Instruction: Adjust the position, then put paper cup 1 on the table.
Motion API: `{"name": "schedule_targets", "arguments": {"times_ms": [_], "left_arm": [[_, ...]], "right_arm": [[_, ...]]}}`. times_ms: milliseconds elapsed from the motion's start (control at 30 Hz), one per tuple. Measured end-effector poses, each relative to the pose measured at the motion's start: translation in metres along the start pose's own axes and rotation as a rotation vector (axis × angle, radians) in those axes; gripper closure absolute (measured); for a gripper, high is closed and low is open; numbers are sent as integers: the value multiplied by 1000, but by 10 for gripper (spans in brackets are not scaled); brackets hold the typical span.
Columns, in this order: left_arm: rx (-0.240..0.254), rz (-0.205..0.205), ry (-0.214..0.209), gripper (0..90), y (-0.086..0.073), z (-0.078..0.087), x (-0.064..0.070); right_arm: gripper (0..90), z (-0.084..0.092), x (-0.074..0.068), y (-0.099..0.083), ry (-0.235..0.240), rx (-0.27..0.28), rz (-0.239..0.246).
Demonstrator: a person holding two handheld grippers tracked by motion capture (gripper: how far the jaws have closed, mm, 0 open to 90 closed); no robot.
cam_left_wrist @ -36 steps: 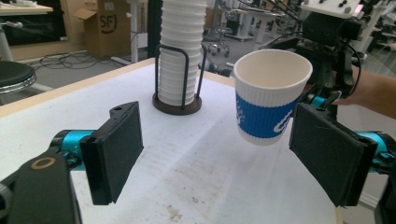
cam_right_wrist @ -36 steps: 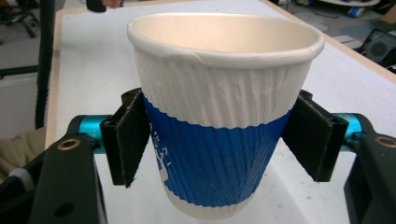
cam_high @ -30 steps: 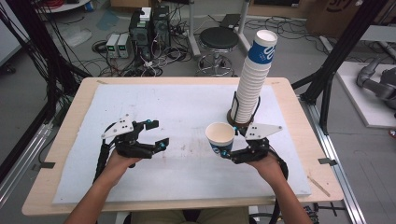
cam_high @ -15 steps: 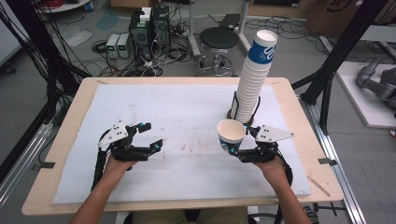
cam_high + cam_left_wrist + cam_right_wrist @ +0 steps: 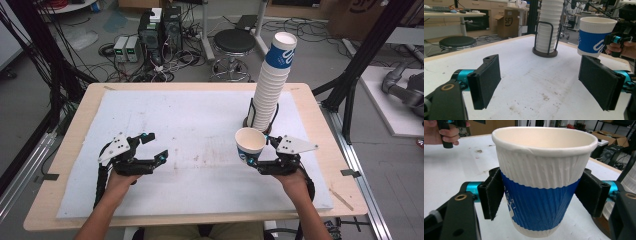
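Cup (image 5: 249, 143) right of centre in the high view, clamped by the right gripper (image 5: 256, 160) near the cup stack (image 5: 270, 85). Left gripper view: left gripper (image 5: 544, 82) jaws wide apart, empty. Right gripper view: both pads squeeze the cup's blue band (upright).
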State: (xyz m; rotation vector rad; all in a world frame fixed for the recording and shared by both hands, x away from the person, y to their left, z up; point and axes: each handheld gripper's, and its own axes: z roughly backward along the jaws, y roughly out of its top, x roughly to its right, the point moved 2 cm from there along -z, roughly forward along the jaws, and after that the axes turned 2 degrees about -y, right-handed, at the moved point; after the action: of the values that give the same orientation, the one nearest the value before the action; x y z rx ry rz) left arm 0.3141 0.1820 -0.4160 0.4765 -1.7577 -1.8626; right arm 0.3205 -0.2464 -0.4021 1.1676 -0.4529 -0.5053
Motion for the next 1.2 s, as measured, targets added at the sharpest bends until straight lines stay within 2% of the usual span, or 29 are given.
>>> {"name": "schedule_targets", "arguments": {"times_ms": [400,567,733,833,867,1033,1200], "left_arm": [[-2,2,2,178,-2,2,-2],[-1,6,2,178,-3,1,-4],[1,7,2,178,-3,0,-3],[1,5,6,178,-3,0,-3],[0,6,5,178,-3,0,-2],[-3,5,6,178,-3,-2,-2],[-4,5,5,178,-3,-2,-1]], "right_arm": [[278,8,6,-5,-29,6,-21],[278,12,13,-12,-56,3,-31],[278,20,26,-23,-106,-16,-61],[278,23,35,-32,-132,-31,-110],[278,24,39,-34,-144,-31,-113],[278,28,47,-44,-162,-46,-158],[270,28,50,-50,-176,-79,-175]]}}
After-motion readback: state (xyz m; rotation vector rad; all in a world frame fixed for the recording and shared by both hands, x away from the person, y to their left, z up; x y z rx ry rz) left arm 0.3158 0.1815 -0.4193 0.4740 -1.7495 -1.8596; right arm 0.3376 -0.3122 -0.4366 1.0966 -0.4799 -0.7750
